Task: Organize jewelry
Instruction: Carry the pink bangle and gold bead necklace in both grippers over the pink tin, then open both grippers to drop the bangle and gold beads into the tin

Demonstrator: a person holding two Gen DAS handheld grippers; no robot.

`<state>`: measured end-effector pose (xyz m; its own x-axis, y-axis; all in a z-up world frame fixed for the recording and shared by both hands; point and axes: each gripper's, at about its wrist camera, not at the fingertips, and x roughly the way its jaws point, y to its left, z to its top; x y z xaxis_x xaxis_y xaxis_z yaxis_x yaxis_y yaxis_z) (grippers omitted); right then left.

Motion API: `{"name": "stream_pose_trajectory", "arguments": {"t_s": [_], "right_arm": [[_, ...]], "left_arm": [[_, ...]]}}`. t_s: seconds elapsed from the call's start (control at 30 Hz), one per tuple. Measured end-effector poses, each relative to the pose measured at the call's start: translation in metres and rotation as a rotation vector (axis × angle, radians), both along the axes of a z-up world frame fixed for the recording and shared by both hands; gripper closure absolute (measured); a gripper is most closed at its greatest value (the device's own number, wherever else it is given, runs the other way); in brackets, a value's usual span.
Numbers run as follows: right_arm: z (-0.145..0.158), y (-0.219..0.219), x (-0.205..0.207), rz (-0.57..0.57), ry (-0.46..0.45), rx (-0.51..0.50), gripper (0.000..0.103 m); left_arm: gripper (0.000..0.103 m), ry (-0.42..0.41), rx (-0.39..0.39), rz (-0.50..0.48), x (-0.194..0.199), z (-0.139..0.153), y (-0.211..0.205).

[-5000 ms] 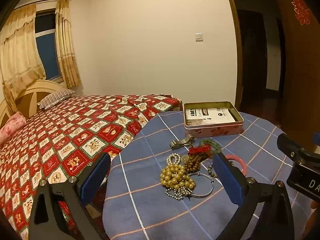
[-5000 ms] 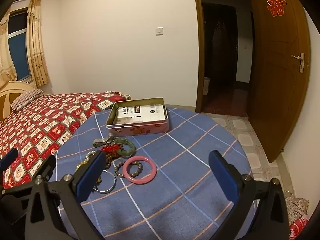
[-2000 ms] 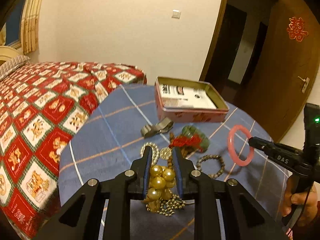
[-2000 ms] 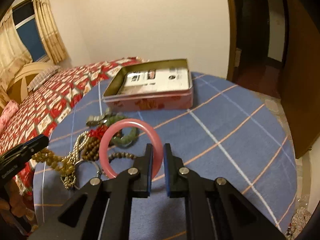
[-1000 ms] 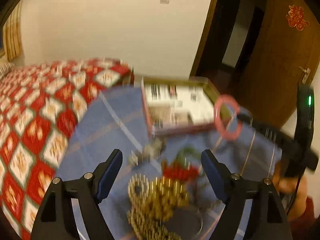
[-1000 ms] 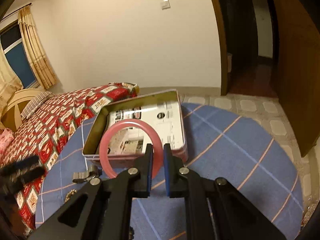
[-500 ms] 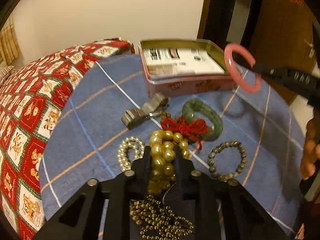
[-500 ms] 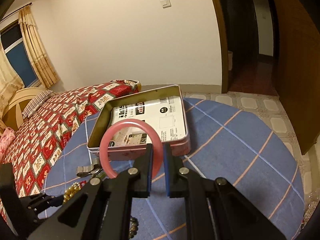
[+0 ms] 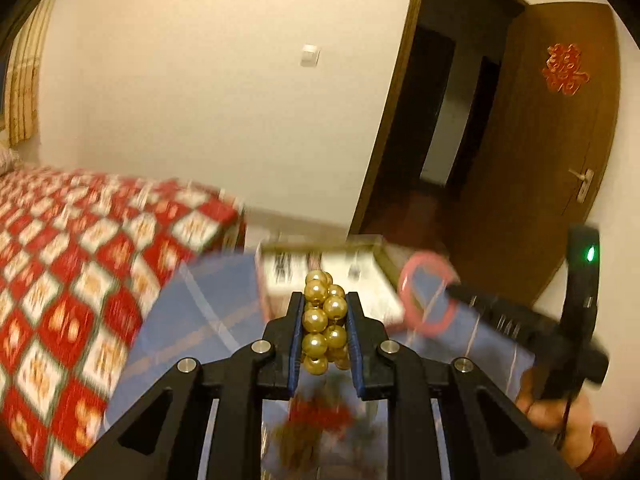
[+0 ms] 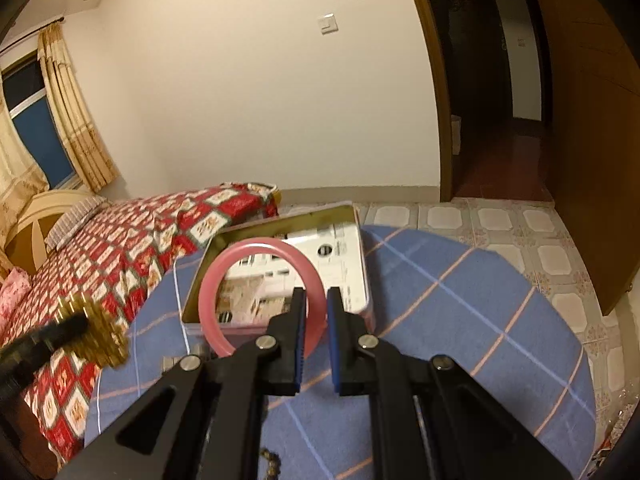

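Now both grippers are carrying jewelry toward the open rectangular metal tin [image 10: 280, 236]: the left gripper [image 9: 323, 320] fingers are pinching the gold pearl-bead strand [image 9: 324, 316], the right gripper [image 10: 316, 312] fingers the pink round bangle [image 10: 260, 292]; lowering each into the tin is coming next.

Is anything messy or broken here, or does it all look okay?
Nothing looks broken or spilled. The left gripper is shut on a bunch of gold beads, and the right gripper pinches a pink bangle standing upright in front of the open tin. The left view is blurry, so the jewelry still on the table is hard to judge.
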<state>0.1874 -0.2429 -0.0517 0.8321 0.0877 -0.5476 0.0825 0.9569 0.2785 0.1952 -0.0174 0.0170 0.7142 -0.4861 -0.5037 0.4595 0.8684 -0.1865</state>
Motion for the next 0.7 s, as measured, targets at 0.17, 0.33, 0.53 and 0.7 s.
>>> {"name": "stream_pose_trajectory", "arguments": {"t_s": [0.17, 0.33, 0.53, 0.7], "right_arm": [[-0.01, -0.003, 0.027, -0.037, 0.019, -0.01, 0.09], [-0.031, -0.001, 0.053, -0.05, 0.079, -0.017, 0.09], [-0.043, 0.007, 0.07, -0.032, 0.112, -0.041, 0.09], [-0.05, 0.007, 0.071, -0.013, 0.14, -0.028, 0.087]], "left_arm": [[0.083, -0.015, 0.012, -0.012, 0.041, -0.011, -0.037], [0.083, 0.047, 0.059, -0.019, 0.076, -0.046, -0.064], [0.083, 0.14, 0.101, -0.003, 0.103, -0.084, -0.069], [0.074, 0.21, 0.115, 0.038, 0.114, -0.098, -0.067]]}}
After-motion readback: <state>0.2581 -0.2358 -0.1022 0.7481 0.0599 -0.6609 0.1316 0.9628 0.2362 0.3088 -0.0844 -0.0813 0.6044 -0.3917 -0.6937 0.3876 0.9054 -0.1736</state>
